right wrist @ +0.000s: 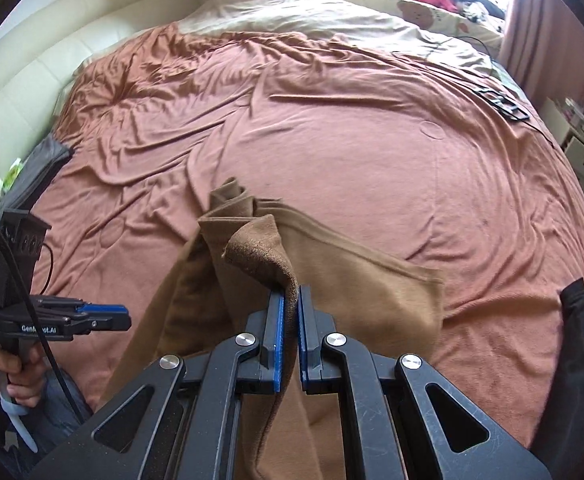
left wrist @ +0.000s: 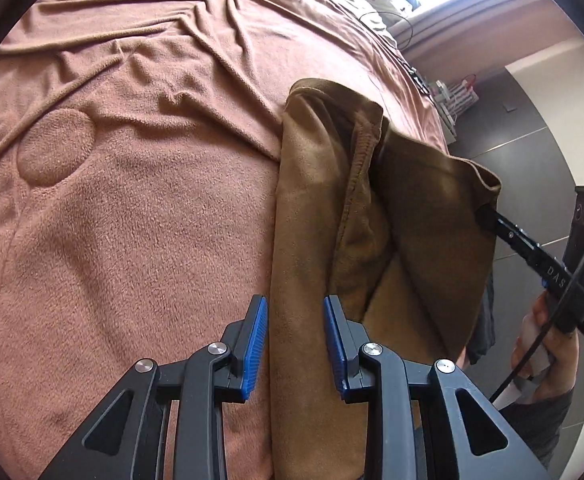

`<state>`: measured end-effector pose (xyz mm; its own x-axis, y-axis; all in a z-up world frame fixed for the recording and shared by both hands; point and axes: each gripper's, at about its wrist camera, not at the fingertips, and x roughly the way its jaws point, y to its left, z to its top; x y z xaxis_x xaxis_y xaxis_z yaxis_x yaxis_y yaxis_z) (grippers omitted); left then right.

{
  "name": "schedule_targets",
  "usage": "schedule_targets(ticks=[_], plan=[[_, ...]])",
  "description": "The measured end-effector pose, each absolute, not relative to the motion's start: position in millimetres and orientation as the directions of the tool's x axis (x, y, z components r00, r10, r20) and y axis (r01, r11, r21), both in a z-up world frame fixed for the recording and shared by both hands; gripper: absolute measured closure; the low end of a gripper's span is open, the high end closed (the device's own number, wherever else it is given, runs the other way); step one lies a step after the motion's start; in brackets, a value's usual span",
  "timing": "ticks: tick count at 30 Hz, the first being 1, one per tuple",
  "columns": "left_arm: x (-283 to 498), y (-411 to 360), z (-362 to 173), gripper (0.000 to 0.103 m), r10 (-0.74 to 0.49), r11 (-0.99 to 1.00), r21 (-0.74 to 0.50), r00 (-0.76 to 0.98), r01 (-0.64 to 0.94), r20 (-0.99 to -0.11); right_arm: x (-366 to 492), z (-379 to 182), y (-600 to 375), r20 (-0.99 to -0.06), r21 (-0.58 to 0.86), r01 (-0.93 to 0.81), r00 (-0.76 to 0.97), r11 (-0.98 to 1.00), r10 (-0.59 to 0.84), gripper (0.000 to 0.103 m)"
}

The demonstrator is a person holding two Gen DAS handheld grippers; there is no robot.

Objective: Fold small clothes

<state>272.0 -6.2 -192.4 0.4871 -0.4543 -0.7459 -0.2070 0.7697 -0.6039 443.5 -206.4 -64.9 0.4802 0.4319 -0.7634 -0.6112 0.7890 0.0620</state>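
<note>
The right tool (right wrist: 291, 312) is clamped on a raised fold of the brown garment (right wrist: 332, 288), its blue pads (right wrist: 278, 332) nearly together with the cloth pinched between them at the lower centre of the right wrist view. From that pinch the cloth hangs down between the tool's arms and spreads up and to the right across the bed, one hemmed edge running toward the right of the frame.

In the left wrist view the same right tool (left wrist: 488, 216) enters from the right edge, its tip buried in the lifted, darker part of the garment (left wrist: 312, 216).

The left tool (left wrist: 295, 344) stands open at the lower centre of its own view, blue pads (left wrist: 257, 344) well apart and straddling a long strip of the garment without closing on it. In the right wrist view this left tool (right wrist: 104, 314) shows at the lower left, held in a hand (right wrist: 16, 372), beside the garment's left edge.

The garment lies on a wrinkled pinkish-brown blanket (right wrist: 372, 140) that covers the bed. A pale sheet (right wrist: 292, 20) shows along the top of the frame, and a dark cloth (right wrist: 580, 340) at the lower right edge.
</note>
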Motion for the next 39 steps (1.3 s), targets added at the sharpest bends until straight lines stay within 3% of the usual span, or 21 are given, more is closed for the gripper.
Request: schedule_targets(ticks=[15, 23, 26, 30, 31, 33, 34, 35, 39], plan=[[281, -29, -206, 0.073, -0.392, 0.82, -0.545, 0.52, -0.177, -0.759, 521, -113, -269, -0.782, 0.231, -0.401, 0.465, 0.886, 0.414, 0.101], [282, -29, -209, 0.073, -0.38, 0.821, -0.538, 0.521, -0.191, -0.765, 537, -118, -275, -0.786, 0.184, -0.303, 0.525, 0.935, 0.325, 0.101], [281, -27, -210, 0.073, -0.386, 0.814, -0.548, 0.524, -0.194, -0.759, 525, -113, -274, -0.779, 0.251, -0.328, 0.49, 0.911, 0.392, 0.101], [277, -22, -213, 0.073, -0.408, 0.792, -0.577, 0.53, -0.2, -0.743, 500, -100, -262, -0.778, 0.226, -0.429, 0.46, 0.875, 0.427, 0.1], [276, -21, -213, 0.073, -0.414, 0.787, -0.584, 0.53, -0.201, -0.74, 493, -96, -258, -0.781, 0.218, -0.453, 0.45, 0.864, 0.433, 0.095], [275, -18, -215, 0.073, -0.42, 0.779, -0.593, 0.532, -0.204, -0.735, 477, -89, -248, -0.783, 0.194, -0.504, 0.437, 0.842, 0.442, 0.068], [275, -17, -215, 0.074, -0.426, 0.774, -0.6, 0.533, -0.205, -0.731, 470, -86, -244, -0.781, 0.179, -0.525, 0.438, 0.832, 0.445, 0.047], [274, -16, -216, 0.074, -0.429, 0.77, -0.604, 0.534, -0.207, -0.729, 463, -82, -240, -0.778, 0.16, -0.55, 0.441, 0.82, 0.447, 0.042], [272, -12, -217, 0.079, -0.438, 0.759, -0.616, 0.534, -0.212, -0.724, 431, -75, -222, -0.784, 0.074, -0.646, 0.434, 0.76, 0.445, 0.042]])
